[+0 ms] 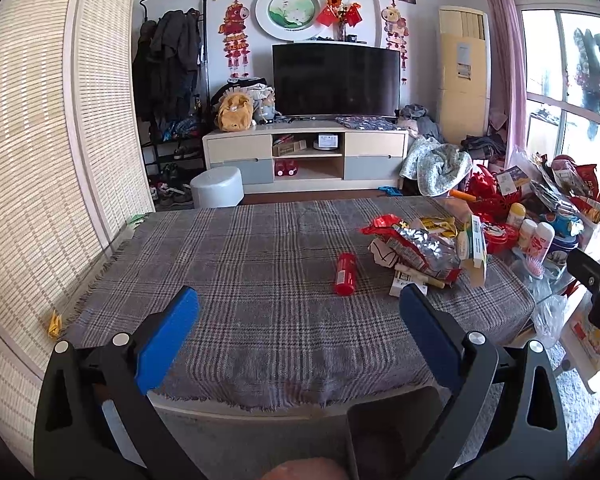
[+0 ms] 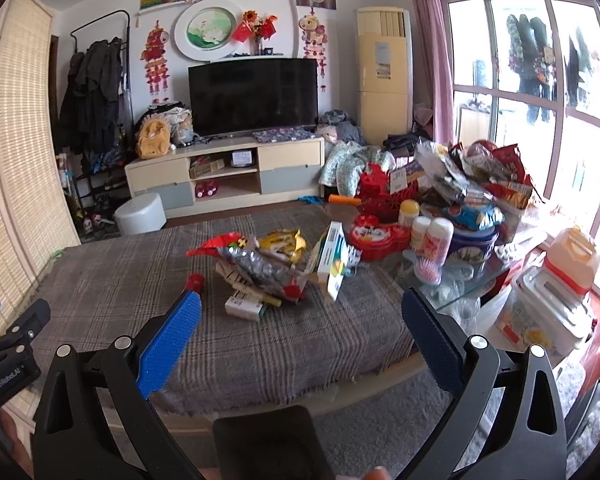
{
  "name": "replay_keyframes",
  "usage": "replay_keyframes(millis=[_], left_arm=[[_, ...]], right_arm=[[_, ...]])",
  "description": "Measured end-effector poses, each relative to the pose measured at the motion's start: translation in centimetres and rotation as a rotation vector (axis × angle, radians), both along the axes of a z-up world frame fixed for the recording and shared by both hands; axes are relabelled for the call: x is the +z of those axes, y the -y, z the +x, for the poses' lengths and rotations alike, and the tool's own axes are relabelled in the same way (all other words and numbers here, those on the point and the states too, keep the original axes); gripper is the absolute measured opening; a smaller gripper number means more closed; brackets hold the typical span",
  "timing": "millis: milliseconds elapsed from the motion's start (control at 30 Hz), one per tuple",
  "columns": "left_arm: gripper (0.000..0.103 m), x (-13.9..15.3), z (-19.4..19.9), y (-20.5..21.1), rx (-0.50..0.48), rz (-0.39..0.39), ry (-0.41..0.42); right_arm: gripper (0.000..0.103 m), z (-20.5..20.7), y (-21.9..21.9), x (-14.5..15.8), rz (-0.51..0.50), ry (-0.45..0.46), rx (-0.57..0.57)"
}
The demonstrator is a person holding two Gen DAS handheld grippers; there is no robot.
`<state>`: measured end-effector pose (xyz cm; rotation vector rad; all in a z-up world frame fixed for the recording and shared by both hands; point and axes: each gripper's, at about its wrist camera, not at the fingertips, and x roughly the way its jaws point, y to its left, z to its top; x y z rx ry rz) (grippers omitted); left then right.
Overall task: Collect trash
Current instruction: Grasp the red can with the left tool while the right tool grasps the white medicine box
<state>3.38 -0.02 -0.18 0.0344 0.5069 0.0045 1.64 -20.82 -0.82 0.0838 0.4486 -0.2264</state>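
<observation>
A heap of trash lies on the plaid cloth-covered table (image 1: 240,264): a silver and red foil wrapper (image 1: 420,250) (image 2: 268,270), a yellow wrapper (image 2: 284,242), a green and white carton (image 1: 474,246) (image 2: 334,260) and a small white box (image 2: 244,308). A red can (image 1: 345,274) lies on its side left of the heap; in the right wrist view my left finger half hides the can (image 2: 194,280). My left gripper (image 1: 298,300) is open and empty above the table's near edge. My right gripper (image 2: 300,306) is open and empty, near the heap.
A glass side table (image 2: 460,284) at the right is piled with snack bags, bottles and a red basket (image 2: 380,192). A white plastic bin (image 2: 556,304) stands lower right. Beyond the table are a white stool (image 1: 217,186), a TV cabinet (image 1: 304,152) and a bamboo screen (image 1: 40,160) at left.
</observation>
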Motion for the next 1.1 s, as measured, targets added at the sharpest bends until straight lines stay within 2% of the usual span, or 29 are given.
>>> replay_keyframes(millis=[167,267,367,500,700,800,833,900,933,1000,1100], left_arm=[[0.095,-0.6,3.1,0.4,-0.002,0.043,-0.001],[0.095,-1.4,5.2,0.3,-0.014,0.061,-0.039],[0.095,-2.6,8.3,-0.2,-0.051,0.019,-0.119],[0.095,-3.6,11.1,0.7,-0.054,0.072,-0.146],[0.095,-5.7,15.8,3.2,-0.127,0.123,-0.217],[0.095,-7.1,18.6,3.6,-0.162,0.088,-0.277],[0.093,-7.7,19.8,3.7,-0.167,0.073,-0.301],[0.081,-8.9,21.9,4.0,-0.174,0.066,-0.349],[0.079,-9.7,23.0,4.2,-0.181,0.060,-0.378],[0.067,-11.0,24.7,4.5,-0.184,0.064,-0.417],[0.062,-12.7,26.6,5.1,-0.198,0.081,-0.452]], right_arm=[[0.100,2.3,0.9,-0.1,-0.079,-0.017,-0.032],[0.100,4.1,2.0,-0.7,-0.085,-0.057,-0.042],[0.100,6.0,3.7,-1.7,-0.006,-0.099,-0.013],[0.100,9.1,6.6,-3.1,0.132,-0.146,0.024],[0.100,14.8,8.5,-4.8,0.128,-0.227,-0.016],[0.100,17.1,9.0,-5.7,0.154,-0.260,-0.001],[0.100,17.8,9.3,-6.0,0.170,-0.271,0.007],[0.097,19.2,9.7,-6.8,0.199,-0.295,0.013],[0.091,20.1,10.0,-7.2,0.211,-0.304,0.020],[0.084,21.7,10.7,-8.2,0.249,-0.335,0.031],[0.075,23.5,11.3,-9.2,0.283,-0.366,0.030]])
